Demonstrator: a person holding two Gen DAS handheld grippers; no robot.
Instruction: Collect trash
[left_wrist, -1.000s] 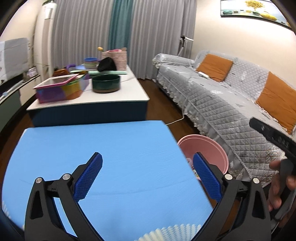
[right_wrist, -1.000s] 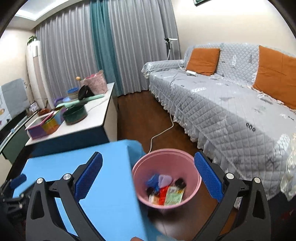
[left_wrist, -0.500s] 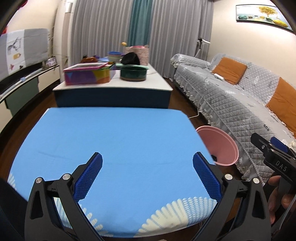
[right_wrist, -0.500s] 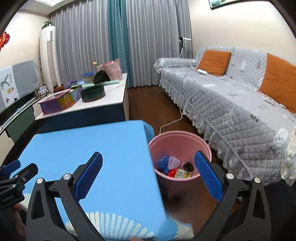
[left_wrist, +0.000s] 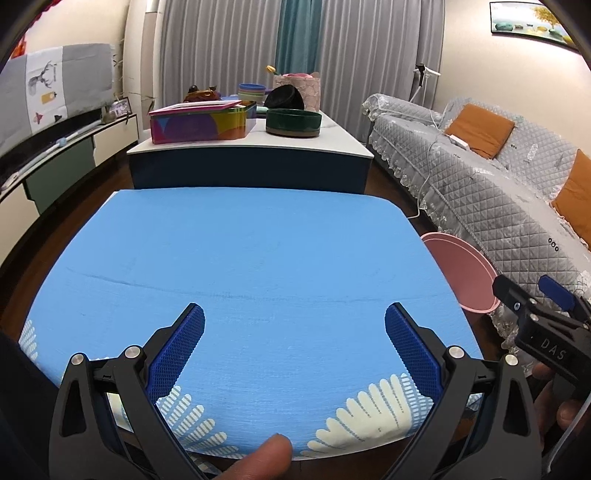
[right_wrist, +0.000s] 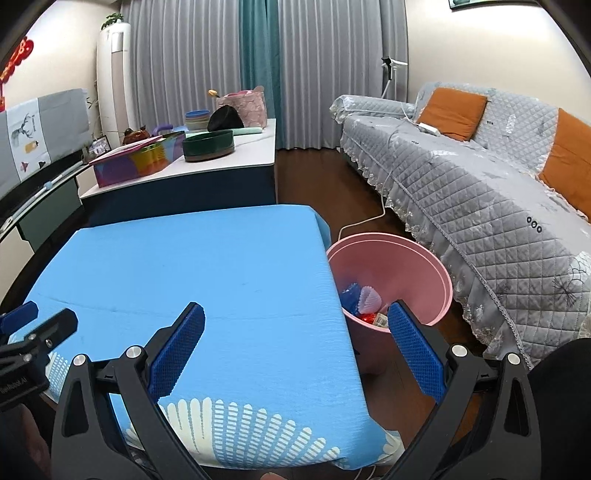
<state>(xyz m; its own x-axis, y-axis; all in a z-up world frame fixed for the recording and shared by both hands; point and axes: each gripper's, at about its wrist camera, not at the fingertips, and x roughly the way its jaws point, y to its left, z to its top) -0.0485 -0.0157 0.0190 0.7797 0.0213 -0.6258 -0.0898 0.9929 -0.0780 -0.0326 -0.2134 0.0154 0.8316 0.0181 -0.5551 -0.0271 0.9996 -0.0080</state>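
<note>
Trash (right_wrist: 364, 304) is lying in the pink bin (right_wrist: 436, 273), which is standing on the floor just beside the right edge of the blue table (left_wrist: 258, 258), between table and sofa (right_wrist: 480, 192). Visible pieces are looking like wrappers and a pleated paper cup, so they are likely light, soft and crushable; pinching an edge or fold would probably be serving best, with little force. No loose trash is showing on the tabletop, so collecting is appearing finished or nearly so. Left gripper (left_wrist: 294, 354) is hovering over the near table edge with fingers spread wide, holding nothing. Right gripper (right_wrist: 295, 354) is likewise gaping and empty, one finger over the table, the other over the bin's rim.
</note>
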